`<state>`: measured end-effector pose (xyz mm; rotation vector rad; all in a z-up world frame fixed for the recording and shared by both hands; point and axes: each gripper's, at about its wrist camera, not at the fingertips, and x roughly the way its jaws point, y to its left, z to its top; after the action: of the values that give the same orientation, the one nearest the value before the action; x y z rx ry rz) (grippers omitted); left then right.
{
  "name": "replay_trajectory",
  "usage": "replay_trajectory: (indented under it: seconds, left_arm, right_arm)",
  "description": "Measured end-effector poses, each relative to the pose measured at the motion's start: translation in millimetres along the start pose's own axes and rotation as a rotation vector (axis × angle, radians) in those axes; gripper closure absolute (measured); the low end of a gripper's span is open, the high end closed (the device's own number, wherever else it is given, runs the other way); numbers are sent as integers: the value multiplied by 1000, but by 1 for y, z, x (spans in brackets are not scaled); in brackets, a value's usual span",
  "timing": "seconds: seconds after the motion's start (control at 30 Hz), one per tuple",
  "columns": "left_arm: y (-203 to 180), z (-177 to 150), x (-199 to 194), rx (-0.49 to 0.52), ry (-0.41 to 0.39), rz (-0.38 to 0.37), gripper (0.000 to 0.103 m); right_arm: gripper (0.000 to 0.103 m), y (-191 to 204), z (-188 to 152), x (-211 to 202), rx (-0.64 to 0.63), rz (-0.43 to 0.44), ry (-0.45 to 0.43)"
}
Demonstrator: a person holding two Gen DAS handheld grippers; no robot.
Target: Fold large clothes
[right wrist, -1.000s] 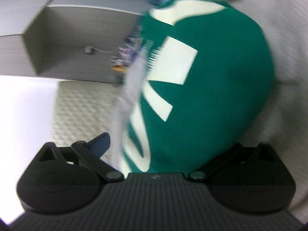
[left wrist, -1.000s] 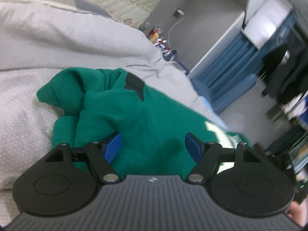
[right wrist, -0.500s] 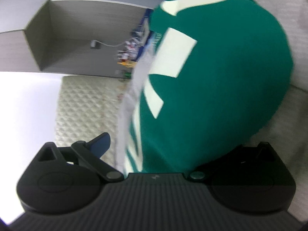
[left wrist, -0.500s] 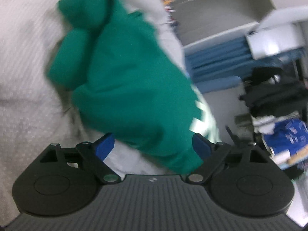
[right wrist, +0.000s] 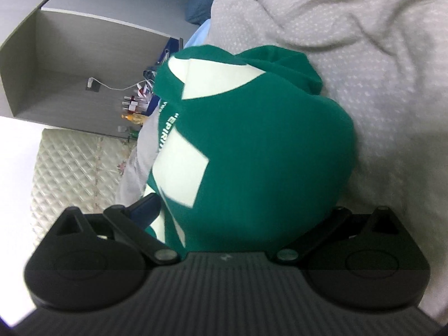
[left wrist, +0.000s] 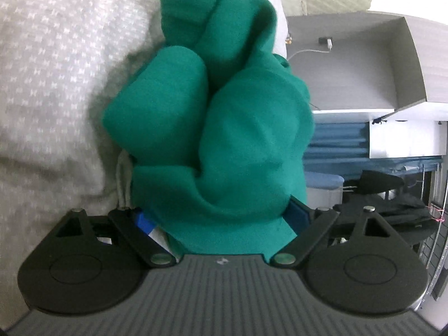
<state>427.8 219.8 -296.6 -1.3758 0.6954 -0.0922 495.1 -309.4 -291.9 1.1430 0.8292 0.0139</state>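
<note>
Lying bunched on a pale grey dotted bedspread [left wrist: 53, 89], the green sweatshirt [left wrist: 232, 145] fills the middle of both wrist views. In the left wrist view it is a heap of thick rolls and folds, one rounded lobe to the left, a bigger one to the right, and a cuffed end sticking up at the top. In the right wrist view the same garment [right wrist: 266, 145] shows its printed side, with cream blocks and a line of small white lettering running along the left edge.

The left gripper [left wrist: 221, 221] has its jaws spread wide, having just been opening, and a fold of the green cloth lies between them; the blue pads [left wrist: 142, 219] stand at either side of the fold, and I cannot tell whether they press on it. The right gripper [right wrist: 240, 212] is also spread wide with the sweatshirt bulging between its fingers. Only the blue finger [right wrist: 145, 205] on the picture's left shows, clear of the cloth's edge; the other is hidden under fabric, so whether it grips I cannot tell.

Beyond the bed, a grey open-fronted shelf unit [left wrist: 364, 64] stands with a white cable and plug on its back wall. Blue curtains [left wrist: 336, 140] hang below it, and dark clothes [left wrist: 392, 204] are piled at the right. A quilted cream headboard [right wrist: 70, 168] shows in the right wrist view.
</note>
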Motion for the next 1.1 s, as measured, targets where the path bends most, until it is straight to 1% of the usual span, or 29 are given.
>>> replay_trajectory:
  seconds: [0.13,0.2,0.23,0.3,0.33,0.37,0.4,0.43,0.47,0.57,0.63,0.77,0.83,0.97,1.1]
  left_arm:
    - [1,7,16,28,-34,-6,9]
    - [0,10,21,36,-46,-10,11]
    - [-1,9,22,46,-48,-10,13]
    - [-11,12,20,83,-56,4,25]
    - [-15,13,21,95,-57,7,28]
    - [-19,13,21,105,-57,5,35]
    - [-24,14,22,123,-58,5,41]
    - [-30,15,22,143,-60,7,44]
    - [-35,14,21,165,-66,11,48]
    - [-44,13,17,217,-81,11,55]
    - [-45,14,12,216,-86,-4,57]
    - [-43,12,-7,231,-91,-27,59]
    - [-43,10,-20,238,-93,-45,59]
    - [-52,0,-45,259,-78,-81,59]
    - [-63,-19,-73,284,-60,-103,59]
  right_arm:
    - [0,-2,9,24,51,25,38]
    - [0,3,9,33,23,16,52]
    - [0,3,10,33,1,13,55]
    - [0,8,9,33,-37,12,53]
    - [10,11,7,33,-60,12,51]
    - [27,13,10,31,-73,11,51]
    - [36,14,11,30,-81,14,52]
    - [48,17,12,28,-95,30,50]
    - [57,23,12,26,-119,42,46]
    - [67,38,11,11,-223,66,18]
    - [69,47,10,-2,-252,122,-1]
    - [74,60,13,-18,-303,168,-9]
    - [75,63,13,-32,-313,195,-9]
    - [75,66,13,-63,-327,232,-7]
    - [76,74,12,-97,-366,279,-18]
